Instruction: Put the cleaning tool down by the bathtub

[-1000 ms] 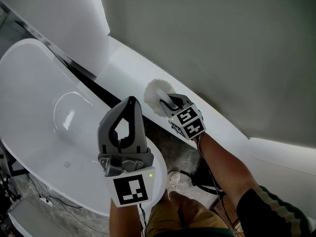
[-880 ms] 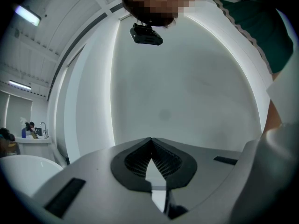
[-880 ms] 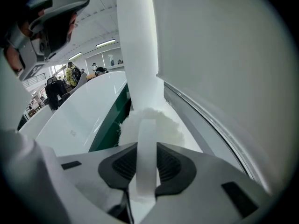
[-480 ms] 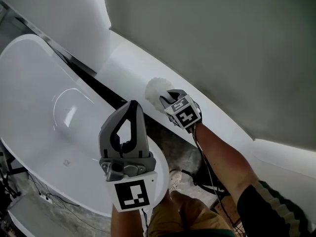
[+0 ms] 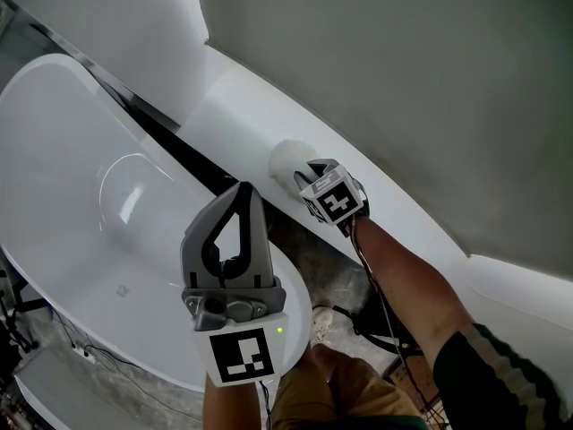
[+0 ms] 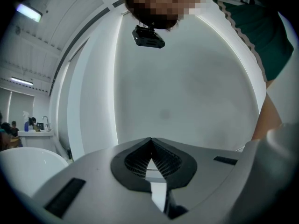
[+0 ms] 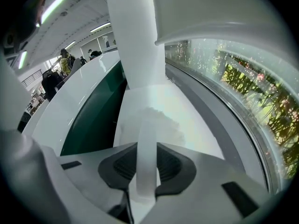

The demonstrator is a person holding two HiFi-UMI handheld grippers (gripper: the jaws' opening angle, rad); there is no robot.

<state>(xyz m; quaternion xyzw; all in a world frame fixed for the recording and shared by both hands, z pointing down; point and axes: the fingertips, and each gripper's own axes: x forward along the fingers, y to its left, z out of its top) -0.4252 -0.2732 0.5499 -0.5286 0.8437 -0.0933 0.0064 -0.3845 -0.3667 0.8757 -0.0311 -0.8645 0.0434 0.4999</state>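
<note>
The cleaning tool [image 5: 288, 161] is a white fluffy head on a flat white handle [image 7: 146, 157]. My right gripper [image 5: 315, 179] is shut on that handle, and the head rests on or just over the white ledge [image 5: 242, 106] beside the bathtub [image 5: 63, 177]. In the right gripper view the fluffy head [image 7: 154, 125] lies just past the jaws, over the ledge [image 7: 187, 120]. My left gripper [image 5: 240, 191] is held upright over the tub's near rim, its jaws closed together with nothing between them [image 6: 150, 146].
A grey wall [image 5: 403, 70] rises behind the ledge. A dark gap [image 5: 183, 159] runs between tub and ledge. The person's shoe [image 5: 324, 319] and cables lie on the marbled floor [image 5: 331, 267] below. A white column [image 7: 133, 36] stands on the ledge.
My right gripper has carried the cleaning tool slightly up and to the right along the ledge, away from the tub. The left gripper has barely shifted.
</note>
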